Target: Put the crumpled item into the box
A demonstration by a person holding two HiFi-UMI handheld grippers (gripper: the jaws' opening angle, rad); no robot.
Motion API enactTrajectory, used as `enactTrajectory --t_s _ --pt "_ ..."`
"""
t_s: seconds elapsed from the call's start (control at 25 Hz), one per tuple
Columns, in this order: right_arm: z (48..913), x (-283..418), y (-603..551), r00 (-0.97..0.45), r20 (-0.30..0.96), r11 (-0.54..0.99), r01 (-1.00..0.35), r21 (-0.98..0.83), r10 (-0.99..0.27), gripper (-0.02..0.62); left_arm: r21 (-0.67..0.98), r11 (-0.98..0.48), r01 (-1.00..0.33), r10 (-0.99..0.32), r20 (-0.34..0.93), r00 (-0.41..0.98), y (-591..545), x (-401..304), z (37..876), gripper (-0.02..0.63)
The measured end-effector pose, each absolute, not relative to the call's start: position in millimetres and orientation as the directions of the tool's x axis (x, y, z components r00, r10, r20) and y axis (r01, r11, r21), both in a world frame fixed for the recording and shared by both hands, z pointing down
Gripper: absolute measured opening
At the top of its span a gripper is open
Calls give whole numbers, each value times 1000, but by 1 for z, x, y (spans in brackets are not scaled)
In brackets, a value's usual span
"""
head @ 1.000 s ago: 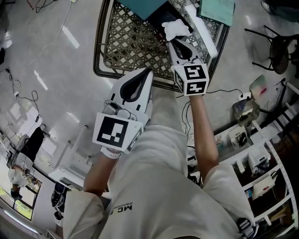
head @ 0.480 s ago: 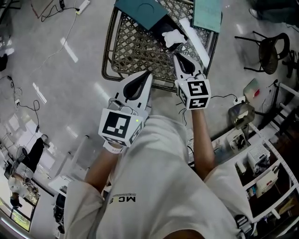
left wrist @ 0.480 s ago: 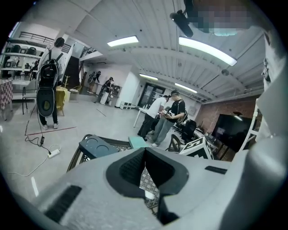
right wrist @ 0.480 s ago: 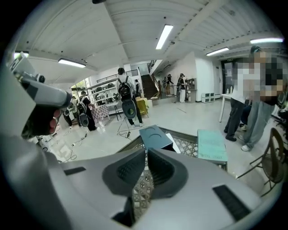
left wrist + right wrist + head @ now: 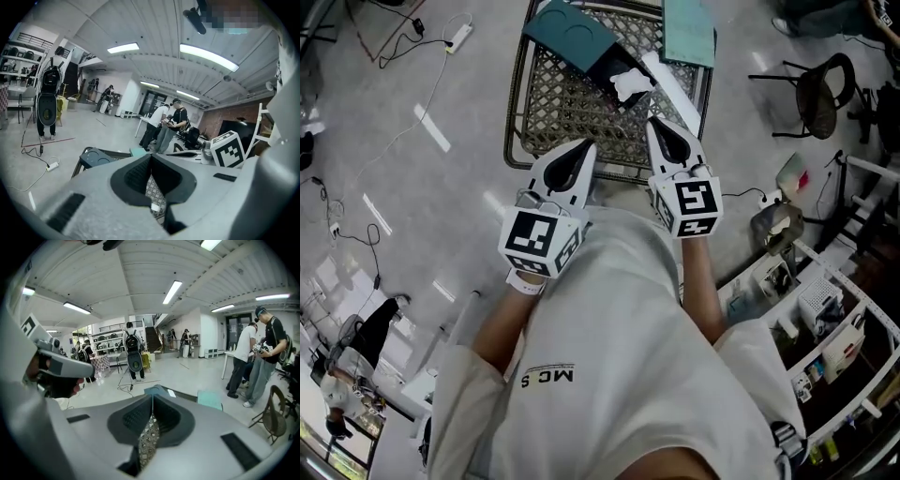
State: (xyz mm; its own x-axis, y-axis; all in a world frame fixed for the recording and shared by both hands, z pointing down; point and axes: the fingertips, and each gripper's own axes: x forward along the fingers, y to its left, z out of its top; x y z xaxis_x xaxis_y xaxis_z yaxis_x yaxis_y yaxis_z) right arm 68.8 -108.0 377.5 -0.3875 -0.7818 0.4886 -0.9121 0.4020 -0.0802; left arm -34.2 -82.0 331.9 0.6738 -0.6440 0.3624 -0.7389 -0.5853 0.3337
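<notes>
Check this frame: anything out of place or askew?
Nothing spilled or damaged. The white crumpled item lies at the dark opening of the teal box, which sits skewed on the lattice surface. Left gripper and right gripper jaws are together, empty.

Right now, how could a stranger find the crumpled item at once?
Find the lattice-topped table. Between its teal lid and long white strip sits a dark box. The crumpled item there is the only white, wrinkled lump.

White crumpled item [image 5: 630, 82] sits at the box [image 5: 579, 30] (teal-topped).
</notes>
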Motion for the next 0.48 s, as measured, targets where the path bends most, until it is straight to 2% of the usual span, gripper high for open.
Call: enactTrajectory --t_s 0.48 --pt "318 84 -81 -343 409 358 -933 -41 -846 21 317 -596 -738 -657 335 675 -86 -49 311 25"
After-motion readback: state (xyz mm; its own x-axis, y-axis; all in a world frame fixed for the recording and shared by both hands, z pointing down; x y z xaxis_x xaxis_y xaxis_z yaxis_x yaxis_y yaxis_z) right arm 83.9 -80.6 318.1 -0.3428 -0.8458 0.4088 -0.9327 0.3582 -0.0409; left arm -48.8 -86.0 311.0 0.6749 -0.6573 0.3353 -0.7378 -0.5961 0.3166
